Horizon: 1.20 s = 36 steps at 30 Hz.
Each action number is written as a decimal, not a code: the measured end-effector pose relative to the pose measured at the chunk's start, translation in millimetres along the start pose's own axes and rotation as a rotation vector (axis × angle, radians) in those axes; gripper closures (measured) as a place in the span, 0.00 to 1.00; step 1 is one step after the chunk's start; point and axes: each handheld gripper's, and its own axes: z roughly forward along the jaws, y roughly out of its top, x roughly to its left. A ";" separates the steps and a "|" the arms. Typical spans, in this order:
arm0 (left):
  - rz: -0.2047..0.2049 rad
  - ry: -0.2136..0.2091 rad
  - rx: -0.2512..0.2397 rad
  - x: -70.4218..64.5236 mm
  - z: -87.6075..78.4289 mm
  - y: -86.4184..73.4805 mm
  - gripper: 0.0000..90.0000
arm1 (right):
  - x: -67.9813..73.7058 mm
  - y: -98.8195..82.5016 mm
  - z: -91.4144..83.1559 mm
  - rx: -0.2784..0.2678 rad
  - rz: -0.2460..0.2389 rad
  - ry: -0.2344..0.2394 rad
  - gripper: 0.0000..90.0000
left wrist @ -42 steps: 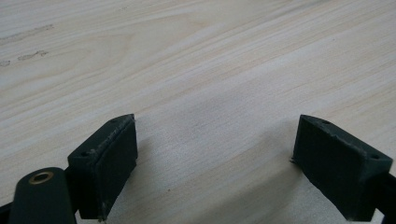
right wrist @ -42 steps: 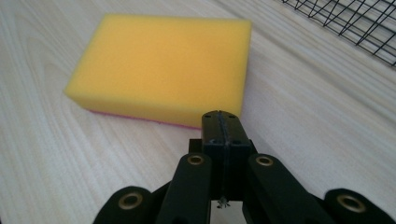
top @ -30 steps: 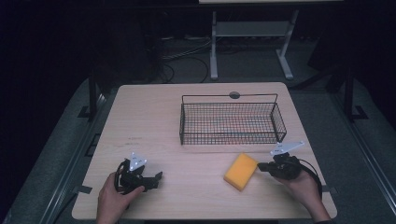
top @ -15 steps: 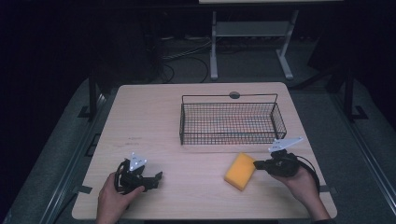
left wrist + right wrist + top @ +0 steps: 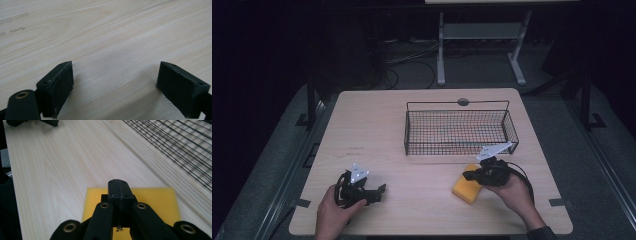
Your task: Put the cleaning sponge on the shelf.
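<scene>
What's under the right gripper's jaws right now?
The yellow sponge lies flat on the table beneath the right gripper, whose jaws are closed together above it. The jaws cover the sponge's middle, so whether the tips touch it cannot be told.

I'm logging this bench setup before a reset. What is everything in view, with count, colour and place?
Table: one, light wood, centre of the high view.
Wire basket: one, black, far right part of the table, nothing seen inside.
Sponge: one, yellow, flat on the table in front of the basket, under the right gripper.
Stand: one, pale grey, on the floor beyond the table.
Cables: several, dark, on the floor beyond the table.
Left gripper: one, black, jaws wide apart, low over bare table at the near left.
Right gripper: one, black, jaws closed together, above the sponge.
Hands: two, left hand and right hand, each holding a gripper.
</scene>
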 end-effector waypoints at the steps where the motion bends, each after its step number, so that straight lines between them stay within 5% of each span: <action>1: 0.000 0.000 0.000 0.0 0.0 0.0 0.14 | 1.2 2.0 2.6 0.001 -0.007 0.008 1.00; 16: 0.000 0.000 0.003 0.0 -0.2 0.1 0.14 | 17.5 17.8 43.2 0.069 -0.064 0.059 1.00; 36: 0.000 0.000 0.000 0.0 0.0 0.0 0.14 | 20.9 7.0 38.3 0.095 -0.052 0.058 1.00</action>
